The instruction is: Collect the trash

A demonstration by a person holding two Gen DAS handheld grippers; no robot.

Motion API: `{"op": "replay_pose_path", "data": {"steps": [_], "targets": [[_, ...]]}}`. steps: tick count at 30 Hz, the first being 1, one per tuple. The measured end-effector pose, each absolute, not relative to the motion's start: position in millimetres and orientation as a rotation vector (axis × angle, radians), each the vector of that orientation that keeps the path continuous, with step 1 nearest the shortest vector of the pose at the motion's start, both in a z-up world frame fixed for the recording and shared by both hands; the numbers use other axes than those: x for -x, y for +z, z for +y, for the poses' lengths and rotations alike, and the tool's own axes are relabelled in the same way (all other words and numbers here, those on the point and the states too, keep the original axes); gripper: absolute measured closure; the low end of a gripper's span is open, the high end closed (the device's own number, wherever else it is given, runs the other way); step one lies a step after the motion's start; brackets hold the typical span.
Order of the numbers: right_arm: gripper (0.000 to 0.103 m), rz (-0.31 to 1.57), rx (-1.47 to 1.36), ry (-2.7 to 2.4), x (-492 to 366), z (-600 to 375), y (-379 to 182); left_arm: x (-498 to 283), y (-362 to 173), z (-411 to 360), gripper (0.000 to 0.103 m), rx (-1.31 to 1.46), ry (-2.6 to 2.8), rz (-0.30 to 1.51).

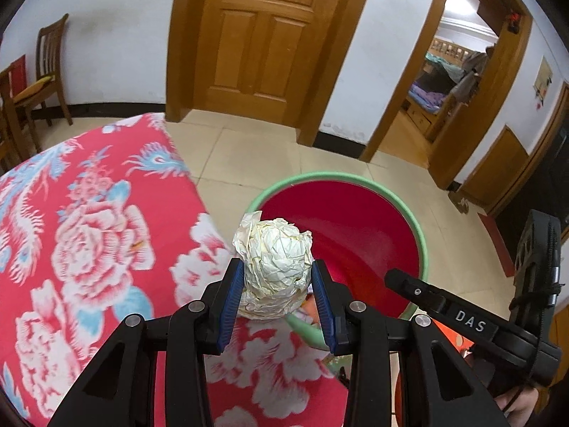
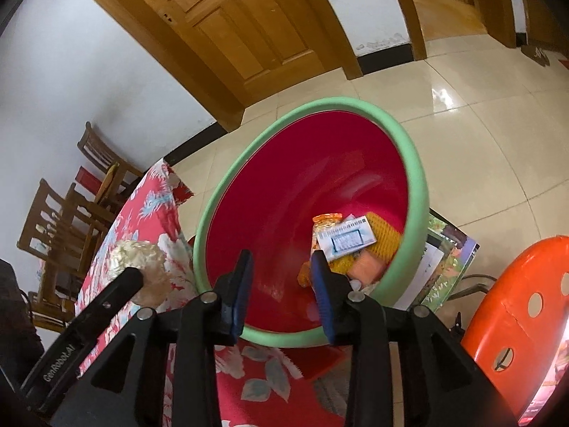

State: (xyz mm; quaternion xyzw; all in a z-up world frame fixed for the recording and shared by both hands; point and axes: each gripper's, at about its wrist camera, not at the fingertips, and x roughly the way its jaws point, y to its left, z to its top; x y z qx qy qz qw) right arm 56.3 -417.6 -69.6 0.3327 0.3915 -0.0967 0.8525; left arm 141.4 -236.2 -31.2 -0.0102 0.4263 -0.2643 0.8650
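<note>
Now mid-drop: left hand-held gripper (image 1: 277, 281) clamps the paper wad (image 1: 275, 270) over the bin (image 1: 423, 245) rim at 9 o'clock. Right hand-held gripper (image 2: 281, 270) gapes empty above bin. Next, prob.: nudge wad twd 3 o'clock, let go.

Crumpled white paper ball (image 1: 275, 267) beside red, green-rimmed bin (image 1: 421, 249) holding wrappers.

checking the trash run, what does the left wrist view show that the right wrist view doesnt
Left wrist only: the left gripper shut on the paper ball, and an open doorway to a bedroom.

Right wrist only: trash at the bin's bottom, including a white box and orange netting, plus an orange stool. The right gripper is open and holds nothing.

Both: the red bin, floral cloth, closed wooden door.
</note>
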Motion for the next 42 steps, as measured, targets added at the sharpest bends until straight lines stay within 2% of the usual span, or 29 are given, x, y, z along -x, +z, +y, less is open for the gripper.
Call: {"op": "replay_pose_path", "data": {"steps": [6, 8, 13, 18, 28, 38, 42], "targets": [[0.066, 0.809, -0.714, -0.226, -49.6, -426.7, -66.9, -146.0, -39.8, -257.1, 0.061, -0.016, -0.579, 0.91], [0.062, 0.802, -0.713, -0.235, -46.9, -429.1, -65.0, -146.9, -42.1, -262.3, 0.054, -0.028, -0.578, 0.92], [0.06, 0.799, -0.71, -0.241, -43.5, -430.8, -63.1, -146.5, -43.1, -264.4, 0.042, -0.025, -0.565, 0.929], [0.06, 0.798, -0.702, -0.234, -41.1, -427.6, -60.5, -145.1, -38.9, -259.1, 0.042, -0.018, -0.557, 0.926], [0.046, 0.768, -0.663, -0.189, -33.4, -408.2, -42.7, -133.7, -22.4, -224.9, 0.042, 0.01, -0.474, 0.903], [0.04, 0.743, -0.585, -0.113, -22.7, -368.0, -19.3, -112.1, -2.8, -178.0, 0.032, 0.026, -0.367, 0.855], [0.04, 0.737, -0.546, -0.083, -18.4, -350.2, -11.4, -101.7, 3.2, -154.9, 0.032, 0.043, -0.319, 0.839]]}}
